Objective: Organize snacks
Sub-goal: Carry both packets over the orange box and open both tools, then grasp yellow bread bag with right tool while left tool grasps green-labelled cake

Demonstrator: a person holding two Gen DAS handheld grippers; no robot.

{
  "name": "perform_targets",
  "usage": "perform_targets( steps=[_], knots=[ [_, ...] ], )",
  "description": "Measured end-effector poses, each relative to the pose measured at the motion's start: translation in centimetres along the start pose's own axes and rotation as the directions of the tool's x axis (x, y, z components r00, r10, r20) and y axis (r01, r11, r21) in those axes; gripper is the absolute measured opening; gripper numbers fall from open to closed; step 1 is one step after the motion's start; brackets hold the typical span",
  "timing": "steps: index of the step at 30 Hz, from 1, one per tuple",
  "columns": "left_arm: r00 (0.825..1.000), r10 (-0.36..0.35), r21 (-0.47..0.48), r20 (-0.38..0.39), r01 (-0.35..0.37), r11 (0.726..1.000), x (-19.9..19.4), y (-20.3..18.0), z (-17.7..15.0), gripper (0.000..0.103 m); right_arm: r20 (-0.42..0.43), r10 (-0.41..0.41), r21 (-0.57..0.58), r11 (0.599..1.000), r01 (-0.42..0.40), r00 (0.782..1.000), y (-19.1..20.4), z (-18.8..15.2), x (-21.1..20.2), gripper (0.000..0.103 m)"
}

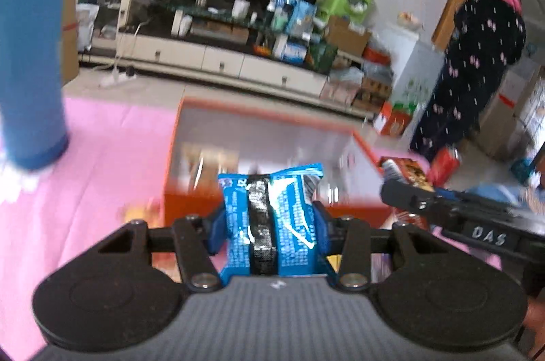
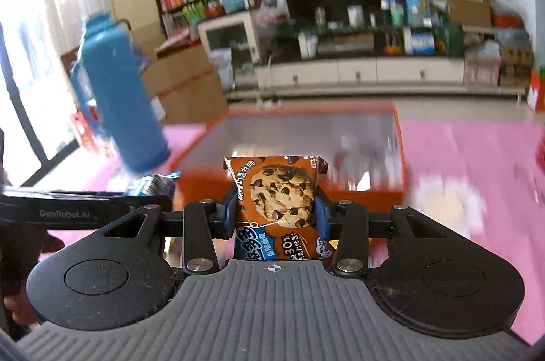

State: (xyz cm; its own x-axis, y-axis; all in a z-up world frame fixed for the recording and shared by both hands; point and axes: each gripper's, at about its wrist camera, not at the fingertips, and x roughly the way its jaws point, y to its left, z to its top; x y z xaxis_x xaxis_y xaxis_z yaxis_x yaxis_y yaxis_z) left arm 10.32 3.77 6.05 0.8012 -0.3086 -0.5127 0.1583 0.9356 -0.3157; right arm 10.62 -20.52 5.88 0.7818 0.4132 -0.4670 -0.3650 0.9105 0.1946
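The left gripper (image 1: 269, 221) is clamped on a blue snack packet (image 1: 272, 221) at lower centre. The right gripper (image 2: 276, 211) grips a chocolate-chip cookie packet (image 2: 277, 207) before the orange box (image 2: 398, 136); a blue flask (image 2: 115, 102) stands left.

Lighting: bright daylight, entering from the window (image 2: 20, 61) at left, which is blown out white. Shadows: soft. Blur: motion smear on the orange box (image 2: 299, 153), the blue flask (image 1: 32, 44) and the pink cloth (image 2: 477, 163). Distortion: fisheye bending and dark corners at the edges
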Motion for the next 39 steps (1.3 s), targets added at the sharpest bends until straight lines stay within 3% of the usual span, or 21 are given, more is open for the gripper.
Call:
perform_targets(
  steps=[4,8,10,12,14,16,18,21,24,28,32,35,37,39],
  knots=[
    [1.0,-0.004,-0.001,0.023,0.004,1.0,4.6,0.1,3.6,0.043,0.061,-0.028,-0.002,1.0,0.028,0.998,-0.7,3.9,5.4,0.024],
    [1.0,0.021,-0.008,0.01,-0.021,1.0,9.4,0.8,5.1,0.044,0.027,-0.055,0.05,0.997,0.054,0.998,-2.3,4.1,10.8,0.024],
    [1.0,0.024,-0.018,-0.009,-0.024,1.0,11.1,1.2,5.4,0.063,-0.006,-0.077,0.052,0.996,0.077,0.997,-2.7,3.8,13.2,0.029],
    [1.0,0.027,-0.032,-0.012,-0.028,0.999,11.1,1.6,5.3,0.066,-0.026,-0.085,0.091,0.992,0.087,0.996,-3.3,3.6,14.3,0.033],
    [1.0,-0.008,-0.042,0.018,0.009,0.999,9.5,1.7,4.9,0.066,0.014,-0.062,0.093,0.994,0.061,0.998,-3.5,3.9,13.1,0.035],
    [1.0,-0.002,-0.03,0.015,0.003,1.0,7.9,1.7,4.4,0.066,0.055,-0.084,0.054,0.995,0.081,0.995,-2.8,4.3,11.4,0.054],
    [1.0,0.003,0.0,0.012,-0.003,1.0,5.7,1.3,3.7,0.068,0.083,-0.087,0.039,0.996,0.084,0.993,-2.2,4.4,9.6,0.063],
    [1.0,0.013,0.046,0.011,-0.014,0.999,1.6,0.8,1.4,0.071,0.087,-0.062,0.034,0.998,0.06,0.994,-1.1,3.8,6.6,0.066],
    [0.999,0.002,0.056,-0.036,0.0,0.998,-1.7,0.8,-2.4,0.071,0.07,-0.038,0.042,0.998,0.035,0.997,-0.2,1.2,2.8,0.073],
    [0.989,-0.036,0.048,-0.144,0.043,0.998,-4.3,-0.1,-8.5,0.071,0.002,-0.083,0.072,0.994,0.083,0.997,-1.0,-4.0,-1.8,0.076],
    [0.971,-0.046,0.141,-0.237,0.081,0.987,-4.5,-2.4,-13.5,0.071,-0.09,-0.16,0.115,0.979,0.17,0.983,-3.4,-8.7,-5.5,0.076],
    [0.955,-0.042,0.273,-0.293,0.125,0.954,-3.8,-4.4,-15.7,0.071,-0.135,-0.201,0.124,0.968,0.218,0.97,-5.4,-10.9,-7.1,0.076],
    [0.958,-0.006,0.35,-0.286,0.11,0.93,-3.3,-5.4,-16.2,0.071,-0.153,-0.211,0.14,0.962,0.233,0.965,-6.5,-11.8,-7.5,0.076],
    [0.954,-0.011,0.364,-0.3,0.125,0.923,-2.6,-5.5,-16.5,0.071,-0.172,-0.213,0.158,0.958,0.24,0.962,-7.4,-12.1,-7.2,0.076]
  ],
)
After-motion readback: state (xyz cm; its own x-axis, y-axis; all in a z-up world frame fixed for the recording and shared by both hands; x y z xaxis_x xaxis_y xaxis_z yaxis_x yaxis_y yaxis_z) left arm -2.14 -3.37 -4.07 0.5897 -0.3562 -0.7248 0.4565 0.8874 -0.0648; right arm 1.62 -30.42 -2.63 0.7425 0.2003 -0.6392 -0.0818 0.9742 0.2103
